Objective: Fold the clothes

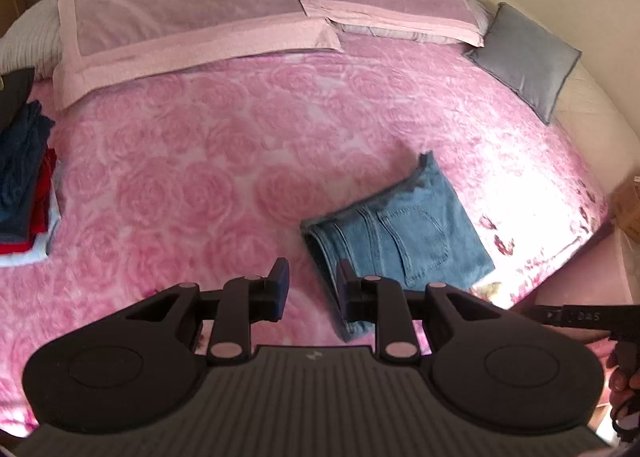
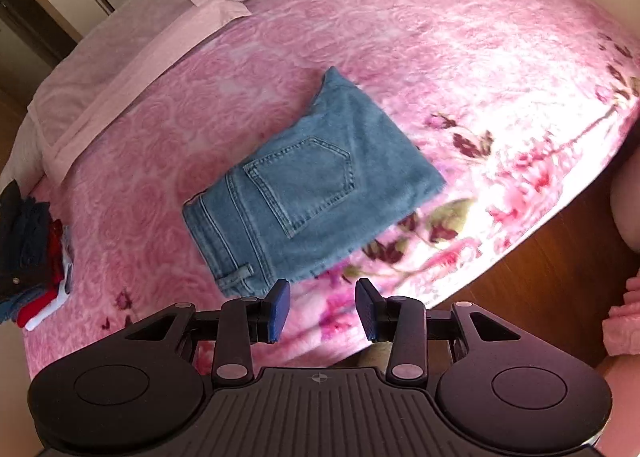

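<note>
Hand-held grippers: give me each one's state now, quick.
Left hand-held gripper: open, holding nothing, above the folded jeans' edge.
Right hand-held gripper: open, empty.

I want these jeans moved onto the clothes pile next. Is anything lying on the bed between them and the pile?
Nothing visible does. Between the folded blue denim jeans and the stack of dark, blue and red folded clothes lies only bare pink rose-patterned blanket. Both the left gripper and right gripper are open, holding nothing.

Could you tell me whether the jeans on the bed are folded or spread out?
Folded. The jeans lie as a compact rectangle on the pink bedspread, back pocket up, stacked layers showing along the waistband edge. Neither gripper touches them.
</note>
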The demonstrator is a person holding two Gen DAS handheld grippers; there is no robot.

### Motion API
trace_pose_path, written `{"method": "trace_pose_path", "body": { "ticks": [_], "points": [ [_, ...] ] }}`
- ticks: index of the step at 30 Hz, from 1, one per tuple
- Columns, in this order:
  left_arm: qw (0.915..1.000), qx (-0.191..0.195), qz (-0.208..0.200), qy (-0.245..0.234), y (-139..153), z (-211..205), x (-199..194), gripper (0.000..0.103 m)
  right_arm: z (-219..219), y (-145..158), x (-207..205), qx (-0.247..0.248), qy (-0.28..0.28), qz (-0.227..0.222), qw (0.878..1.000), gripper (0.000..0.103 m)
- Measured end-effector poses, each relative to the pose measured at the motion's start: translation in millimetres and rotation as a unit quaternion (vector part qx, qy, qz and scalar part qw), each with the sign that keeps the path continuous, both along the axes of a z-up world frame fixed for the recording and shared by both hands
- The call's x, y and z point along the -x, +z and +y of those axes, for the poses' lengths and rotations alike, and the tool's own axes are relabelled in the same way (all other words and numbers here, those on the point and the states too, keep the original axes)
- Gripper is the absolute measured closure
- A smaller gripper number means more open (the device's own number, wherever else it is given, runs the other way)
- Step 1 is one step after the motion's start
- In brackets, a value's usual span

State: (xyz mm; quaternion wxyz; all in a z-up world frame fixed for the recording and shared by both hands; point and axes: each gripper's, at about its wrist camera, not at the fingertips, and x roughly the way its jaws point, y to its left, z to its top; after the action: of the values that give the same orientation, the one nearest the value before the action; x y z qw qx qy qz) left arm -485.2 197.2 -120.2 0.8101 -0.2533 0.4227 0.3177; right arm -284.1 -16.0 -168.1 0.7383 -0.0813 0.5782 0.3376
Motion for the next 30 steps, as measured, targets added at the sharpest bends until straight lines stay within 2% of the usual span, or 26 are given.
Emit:
{"method": "trace_pose_path", "body": {
  "ticks": [8, 12, 16, 20, 24, 26, 28, 30],
  "points": [
    [0.9997, 0.011, 0.02, -0.004, -17, 36, -41, 0.082, 52, -23, -24, -0.016, 0.045, 0.019, 0.999, 0.063],
    [0.9965, 0.029, 0.036, -0.07, -37, 48, -82, 0.082, 45, -36, -36, -0.006, 0.012, 0.023, 1.0, 0.063],
    [0.9847, 0.037, 0.049, -0.163, -68, 60, -126, 0.082, 25, -49, -43, -0.009, -0.063, 0.04, 0.997, 0.063],
    [0.961, 0.043, 0.068, -0.265, -113, 69, -171, 0.083, 15, -68, -36, -0.013, -0.157, 0.036, 0.987, 0.063],
    [0.929, 0.032, 0.08, -0.36, -148, 66, -202, 0.086, 8, -88, -29, -0.015, -0.243, 0.034, 0.969, 0.063],
    [0.9097, 0.024, 0.085, -0.406, -165, 63, -215, 0.092, 21, -107, -22, -0.012, -0.254, 0.043, 0.966, 0.063],
    [0.8883, 0.015, 0.089, -0.45, -181, 60, -229, 0.092, 34, -126, -15, -0.005, -0.263, 0.048, 0.964, 0.063],
    [0.8735, 0.007, 0.086, -0.479, -195, 56, -233, 0.092, 46, -138, -12, 0.008, -0.27, 0.027, 0.962, 0.063]
  ]
}}
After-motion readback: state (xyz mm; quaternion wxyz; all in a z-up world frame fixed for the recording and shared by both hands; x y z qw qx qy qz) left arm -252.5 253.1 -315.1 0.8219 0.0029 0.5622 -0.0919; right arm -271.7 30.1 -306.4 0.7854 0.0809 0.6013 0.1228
